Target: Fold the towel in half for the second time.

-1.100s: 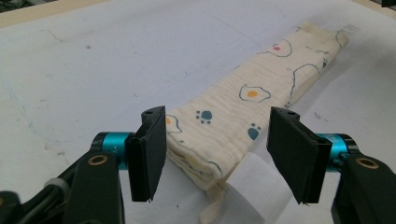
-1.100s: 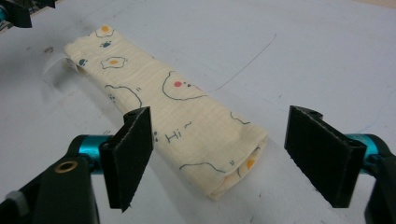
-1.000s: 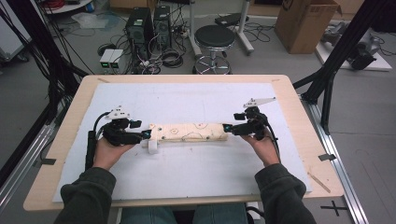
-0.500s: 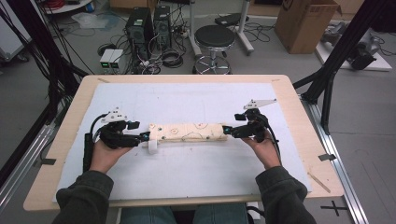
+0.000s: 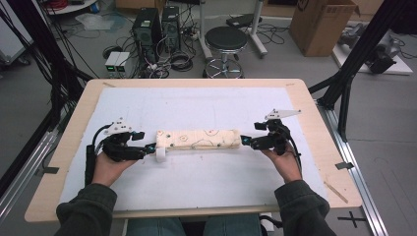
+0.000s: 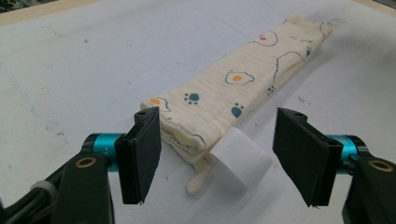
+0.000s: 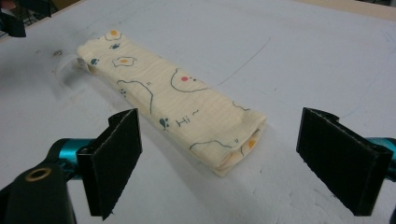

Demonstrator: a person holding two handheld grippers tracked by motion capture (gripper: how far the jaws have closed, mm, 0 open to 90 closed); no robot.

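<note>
cloth [image 5: 198,139] lies lengthwise between our tools | left tool [image 5: 150,147] spread at its label end | right tool [image 5: 244,141] spread, just opened, nothing pinched

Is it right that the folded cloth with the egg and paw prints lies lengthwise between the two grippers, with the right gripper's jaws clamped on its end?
Not quite. The folded cloth does lie between the grippers, but the right gripper isn't clamped on it: in the right gripper view its jaws stand wide open, clear of the cloth's end, having just been opening.
</note>
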